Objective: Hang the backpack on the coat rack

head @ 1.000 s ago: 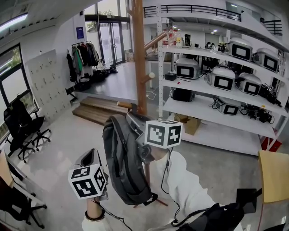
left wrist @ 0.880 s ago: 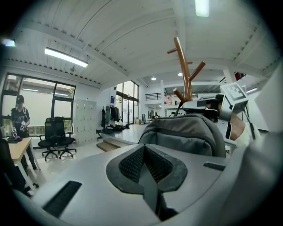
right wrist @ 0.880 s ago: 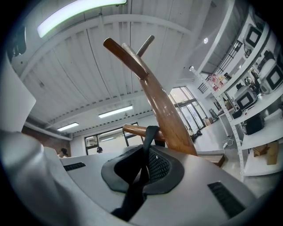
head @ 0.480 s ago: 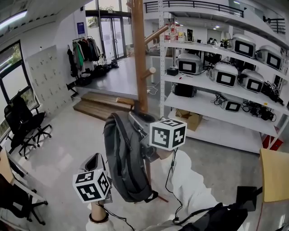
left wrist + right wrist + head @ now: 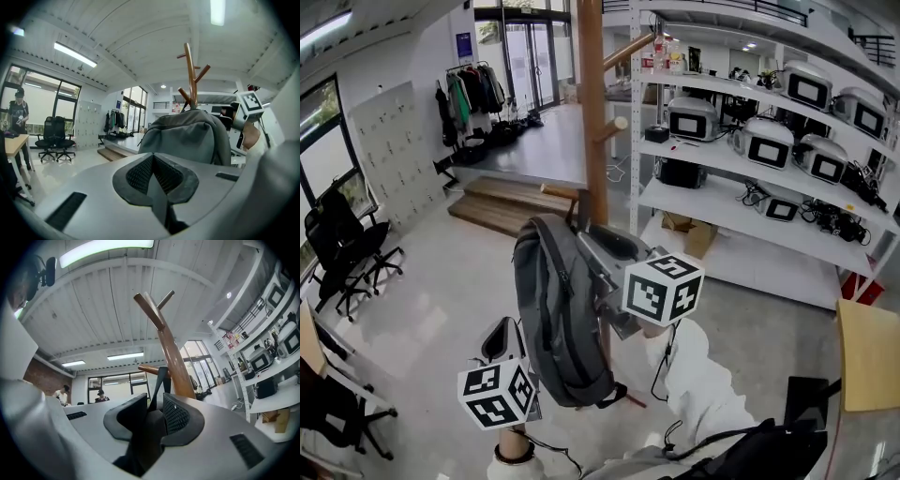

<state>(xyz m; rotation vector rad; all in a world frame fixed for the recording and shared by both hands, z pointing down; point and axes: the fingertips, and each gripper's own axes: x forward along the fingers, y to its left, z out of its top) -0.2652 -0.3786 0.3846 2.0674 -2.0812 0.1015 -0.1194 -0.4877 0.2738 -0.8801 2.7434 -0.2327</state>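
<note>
Pinching the dark top strap of the grey backpack, the right tool has its jaws closed on that webbing, which rises out from between them. The backpack hangs upright from this grip directly in front of the wooden coat rack, on the person's side of its pole. Its bulk covers the lower pole. Its top sits just below a short low peg that sticks out from the rack's left side. In the right gripper view the strap loop stands before the rack's trunk and a peg behind it. Whether the loop touches the peg cannot be told.

The left tool is held lower and farther from the coat rack than the backpack, at the bag's left. It points at the bag's grey back panel without touching it. Its jaws are pressed together with nothing between them.

To the right of the coat rack stands a white shelf unit loaded with boxy grey machines. Well behind the rack a clothes rail holds hanging garments. Far to the rack's left are black office chairs.
</note>
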